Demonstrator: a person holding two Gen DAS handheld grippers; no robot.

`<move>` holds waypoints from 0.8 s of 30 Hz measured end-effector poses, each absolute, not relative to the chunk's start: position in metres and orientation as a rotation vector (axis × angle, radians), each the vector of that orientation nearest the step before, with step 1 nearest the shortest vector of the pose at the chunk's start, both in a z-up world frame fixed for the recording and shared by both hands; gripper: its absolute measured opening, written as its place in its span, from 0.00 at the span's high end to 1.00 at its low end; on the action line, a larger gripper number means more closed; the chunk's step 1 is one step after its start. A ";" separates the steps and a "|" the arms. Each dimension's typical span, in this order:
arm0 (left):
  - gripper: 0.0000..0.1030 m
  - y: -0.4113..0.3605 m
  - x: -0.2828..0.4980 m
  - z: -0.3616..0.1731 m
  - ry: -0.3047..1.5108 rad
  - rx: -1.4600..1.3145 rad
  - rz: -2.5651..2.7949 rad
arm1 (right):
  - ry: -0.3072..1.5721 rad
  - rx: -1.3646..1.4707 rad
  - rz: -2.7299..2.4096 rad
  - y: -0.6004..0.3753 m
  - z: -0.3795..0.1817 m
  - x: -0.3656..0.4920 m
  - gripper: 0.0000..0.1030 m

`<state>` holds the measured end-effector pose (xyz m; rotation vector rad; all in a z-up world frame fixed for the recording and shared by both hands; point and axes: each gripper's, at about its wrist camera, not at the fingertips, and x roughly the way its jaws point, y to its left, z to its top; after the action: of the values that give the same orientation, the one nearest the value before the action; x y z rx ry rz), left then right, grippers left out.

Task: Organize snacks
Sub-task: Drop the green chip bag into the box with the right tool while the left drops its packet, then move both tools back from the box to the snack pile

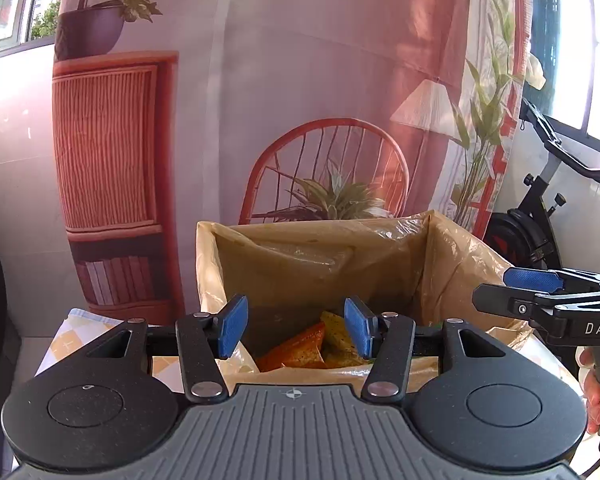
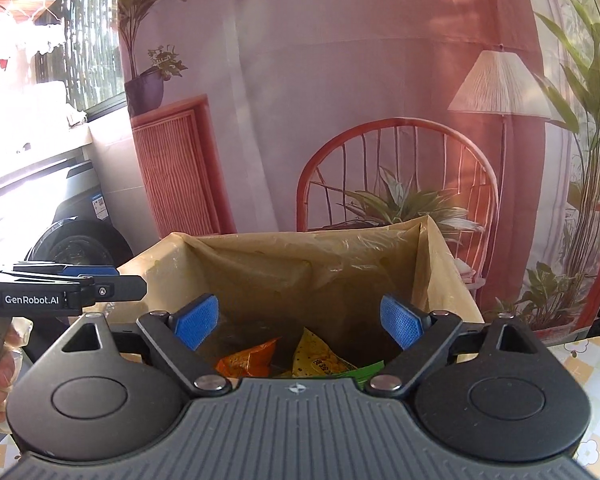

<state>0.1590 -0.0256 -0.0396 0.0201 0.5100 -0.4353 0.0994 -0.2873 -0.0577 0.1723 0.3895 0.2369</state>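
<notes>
Lined box [image 1: 332, 256] taken as landmark. Orange snack packet [image 1: 296, 350] and yellow snack packet [image 2: 320, 354] are seen at its bottom, side by side; small print on the yellow one is unreadable. Left gripper [image 1: 296, 330] is held above the box's near rim, jaws parted, nothing gripped. Right gripper [image 2: 300, 322] likewise, spread wider, empty. "GenRobot.AI" and "DAS" are read on the gripper bodies.

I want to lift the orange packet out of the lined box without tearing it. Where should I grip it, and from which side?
Probably grip the raised upper edge of the orange packet, coming down from above through the open box. It leans tilted against the yellow packet, so that flat edge is free, and the walls block the sides.
</notes>
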 end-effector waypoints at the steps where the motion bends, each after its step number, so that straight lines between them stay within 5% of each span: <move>1: 0.46 -0.021 0.153 -0.040 0.513 0.018 -0.438 | 0.393 0.183 0.244 -0.288 -0.058 0.094 0.17; 11: 0.46 0.017 0.097 -0.054 0.543 -0.046 -0.478 | 0.436 0.285 0.243 -0.291 -0.080 0.032 0.29; 16: 0.46 0.023 0.086 -0.076 0.582 -0.053 -0.469 | 0.562 0.319 0.234 -0.292 -0.108 0.023 0.45; 24: 0.46 0.033 0.084 -0.122 0.679 -0.101 -0.447 | 0.832 0.307 0.282 -0.279 -0.152 0.036 0.53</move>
<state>0.0837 0.0334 -0.1221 -0.1015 0.6787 -0.4473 0.0365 -0.2795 -0.1517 0.3068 0.8316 0.2824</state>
